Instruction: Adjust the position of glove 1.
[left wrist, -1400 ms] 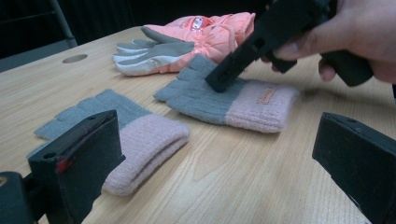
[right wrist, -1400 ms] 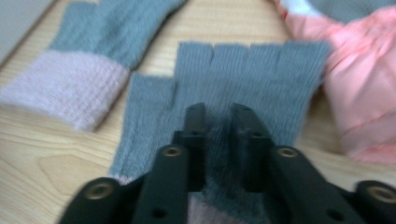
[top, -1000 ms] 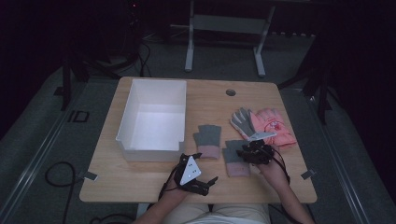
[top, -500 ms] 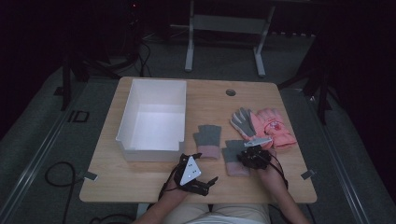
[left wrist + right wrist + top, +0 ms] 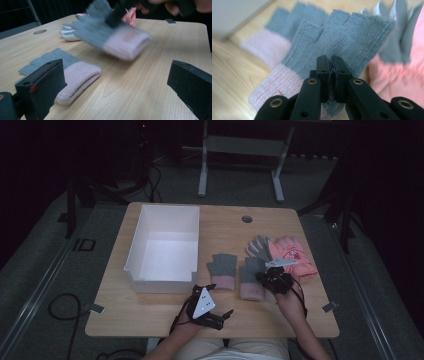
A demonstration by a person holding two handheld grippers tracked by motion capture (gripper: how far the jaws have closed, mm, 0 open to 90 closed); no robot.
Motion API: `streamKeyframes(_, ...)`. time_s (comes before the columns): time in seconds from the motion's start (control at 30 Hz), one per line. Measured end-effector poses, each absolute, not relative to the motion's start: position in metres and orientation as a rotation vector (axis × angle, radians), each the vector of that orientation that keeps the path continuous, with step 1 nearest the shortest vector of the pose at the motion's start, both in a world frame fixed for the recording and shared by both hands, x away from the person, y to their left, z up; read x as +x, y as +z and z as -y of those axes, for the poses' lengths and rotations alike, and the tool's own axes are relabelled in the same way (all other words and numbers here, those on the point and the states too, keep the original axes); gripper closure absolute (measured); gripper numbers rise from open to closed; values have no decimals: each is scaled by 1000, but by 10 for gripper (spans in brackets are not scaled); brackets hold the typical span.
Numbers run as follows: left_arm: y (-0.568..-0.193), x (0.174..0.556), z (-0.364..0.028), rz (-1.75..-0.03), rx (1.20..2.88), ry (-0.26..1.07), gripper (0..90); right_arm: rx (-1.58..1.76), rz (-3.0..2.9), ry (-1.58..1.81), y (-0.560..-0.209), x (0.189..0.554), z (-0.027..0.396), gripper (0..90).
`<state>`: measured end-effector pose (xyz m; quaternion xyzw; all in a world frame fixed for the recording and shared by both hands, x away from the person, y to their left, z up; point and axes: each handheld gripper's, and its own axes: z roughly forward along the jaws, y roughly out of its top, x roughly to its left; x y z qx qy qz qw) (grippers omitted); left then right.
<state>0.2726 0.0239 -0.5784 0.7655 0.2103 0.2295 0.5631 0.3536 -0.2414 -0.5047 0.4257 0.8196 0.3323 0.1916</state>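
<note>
We are watching the right gripper (image 5: 272,279), whose jaws have just been closing and are now pinching the edge of the grey-and-pink fingerless glove (image 5: 342,40) with knit caught between the pads. In the left gripper view that glove (image 5: 112,37) is hanging blurred just above the counter (image 5: 155,62), cuff sagging toward the camera. Its long axis is running away from the right jaws, cuff nearest, finger ends farthest. The matching glove (image 5: 223,270) is lying flat just to its left, and beyond that the white bin (image 5: 162,247) is sitting well to the left of the held glove. The left gripper (image 5: 212,312) is resting with jaws spread wide and empty, and is the nearer one to the bin; we judge any carry there is going leftward across the mate.
</note>
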Motion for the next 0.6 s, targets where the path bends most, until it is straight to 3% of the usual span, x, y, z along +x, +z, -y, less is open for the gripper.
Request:
streamKeyframes(0.27,-578,273,-24,-498,1802,536,10,1156,-2227,1046,-462,372,214,855)
streamKeyframes(0.6,-578,273,-24,-495,1803,538,10,1131,-2269,1073,-467,394,170,855)
